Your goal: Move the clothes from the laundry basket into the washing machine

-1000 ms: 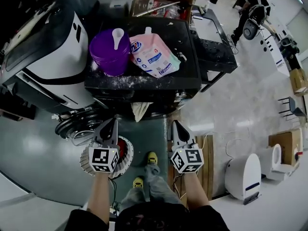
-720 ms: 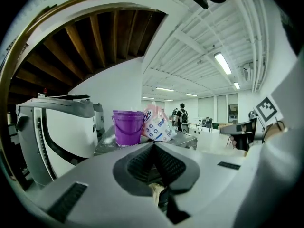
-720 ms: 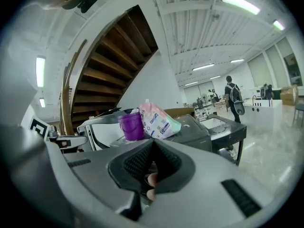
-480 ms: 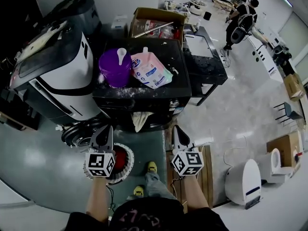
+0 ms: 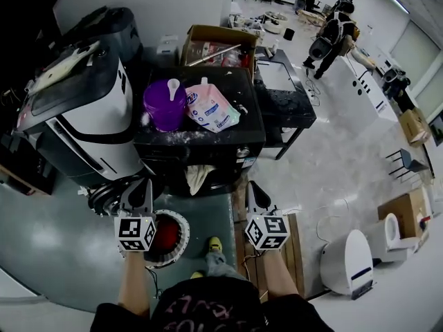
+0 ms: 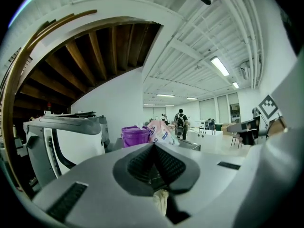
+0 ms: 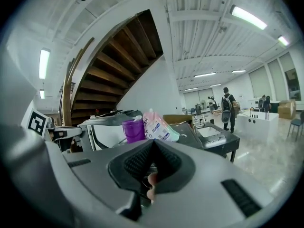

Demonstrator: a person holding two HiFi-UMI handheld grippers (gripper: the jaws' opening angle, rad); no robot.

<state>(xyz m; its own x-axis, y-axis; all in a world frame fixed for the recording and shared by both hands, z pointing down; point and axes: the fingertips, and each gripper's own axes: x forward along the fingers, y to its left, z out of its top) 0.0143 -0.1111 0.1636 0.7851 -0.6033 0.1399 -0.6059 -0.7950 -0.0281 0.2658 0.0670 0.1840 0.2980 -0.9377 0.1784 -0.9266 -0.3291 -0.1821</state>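
In front of the black washing machine, the left gripper and right gripper hover, jaws closed and empty, near the round white laundry basket.

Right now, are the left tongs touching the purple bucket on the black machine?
Apart. The head view shows the left tongs, shut, short of the black machine; the purple bucket stands back on its top.

A purple tub holding a white scoop stands beside a pink detergent pouch. An open cardboard box sits behind.
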